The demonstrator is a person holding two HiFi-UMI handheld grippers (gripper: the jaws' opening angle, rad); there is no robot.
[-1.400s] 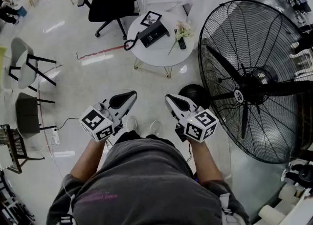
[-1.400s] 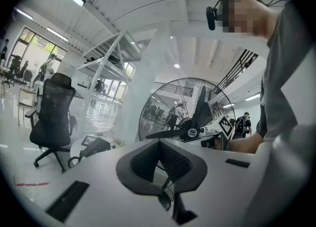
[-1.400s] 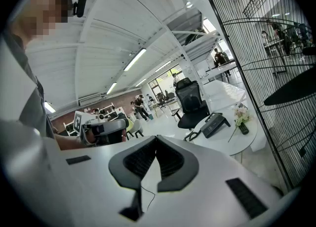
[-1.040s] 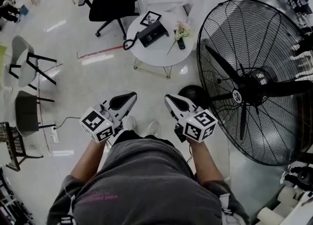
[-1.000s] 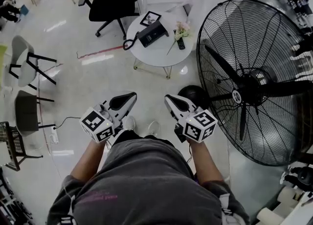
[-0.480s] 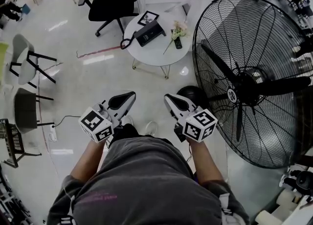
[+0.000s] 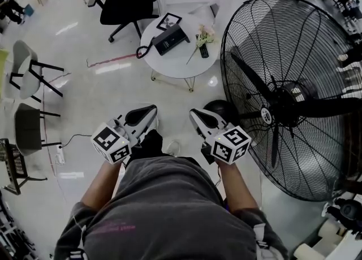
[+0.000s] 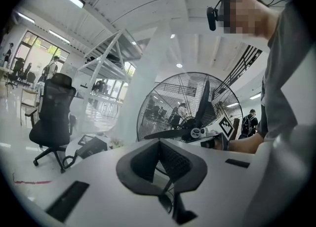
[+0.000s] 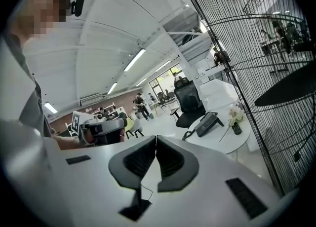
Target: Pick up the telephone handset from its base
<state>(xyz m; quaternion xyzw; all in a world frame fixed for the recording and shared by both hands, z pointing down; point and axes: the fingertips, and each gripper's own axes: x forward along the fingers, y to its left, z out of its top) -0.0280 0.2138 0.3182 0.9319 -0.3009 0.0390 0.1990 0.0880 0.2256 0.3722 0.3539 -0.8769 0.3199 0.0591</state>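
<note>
Nothing of the pick-up is being shown as done: beside the big fan (image 7: pixel 294 92), the round white table (image 7: pixel 181 65) is being faced from well off, with the left gripper (image 7: pixel 150 109) and right gripper (image 7: pixel 194 112) being held closed and empty. The black telephone (image 7: pixel 172 39) is lying on that table, its handset (image 7: pixel 164 34) seemingly being cradled on it, cord (image 7: pixel 141 53) curling leftward.

The head view looks steeply down from above the person, the round surface (image 7: pixel 176 64) well ahead, near the frame's top. The views riding the left claw (image 7: pixel 151 109) and right claw (image 7: pixel 195 113) look nearly level toward that surface from afar; all three share it and the fan (image 7: pixel 283 103) beside it.
</note>
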